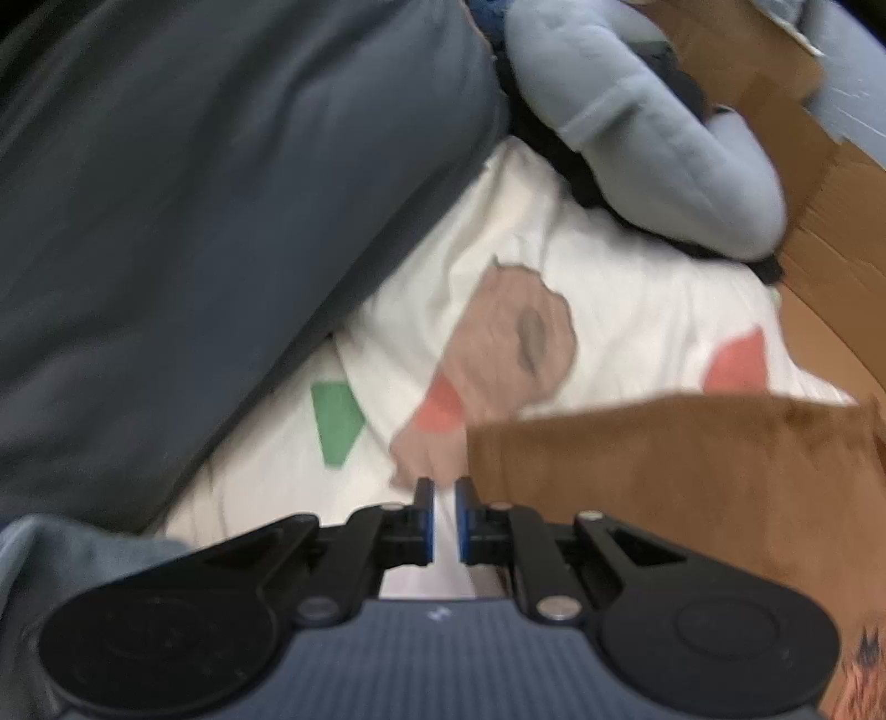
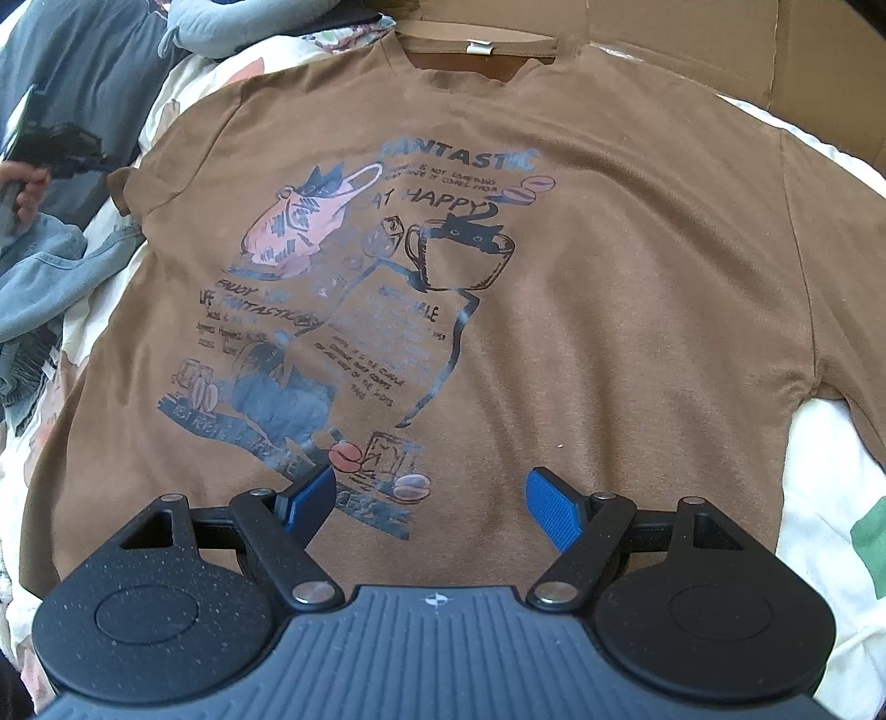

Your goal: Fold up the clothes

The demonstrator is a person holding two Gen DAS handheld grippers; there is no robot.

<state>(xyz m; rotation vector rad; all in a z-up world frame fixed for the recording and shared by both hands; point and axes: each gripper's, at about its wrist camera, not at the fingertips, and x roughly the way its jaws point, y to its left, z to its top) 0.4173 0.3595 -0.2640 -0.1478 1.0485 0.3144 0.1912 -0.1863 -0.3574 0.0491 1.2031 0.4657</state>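
A brown T-shirt (image 2: 609, 277) with a blue and pink cat-and-coffee print lies spread flat, front up, collar at the far end. My right gripper (image 2: 432, 482) hovers over its lower front, jaws wide open with nothing between them. In the left wrist view, only a brown edge of the T-shirt (image 1: 664, 471) shows at the right. My left gripper (image 1: 443, 487) sits just left of that edge, over the white sheet. Its blue pads stand a narrow slit apart with no cloth between them. A hand holds the left gripper (image 2: 55, 149) at the far left of the right wrist view.
The shirt rests on a white sheet (image 1: 609, 288) with green, red and tan prints. A dark grey-blue garment (image 1: 194, 221) and a pale blue fleece (image 1: 637, 127) lie beyond. Denim (image 2: 50, 266) is bunched at the left. Cardboard (image 2: 692, 33) stands along the far side.
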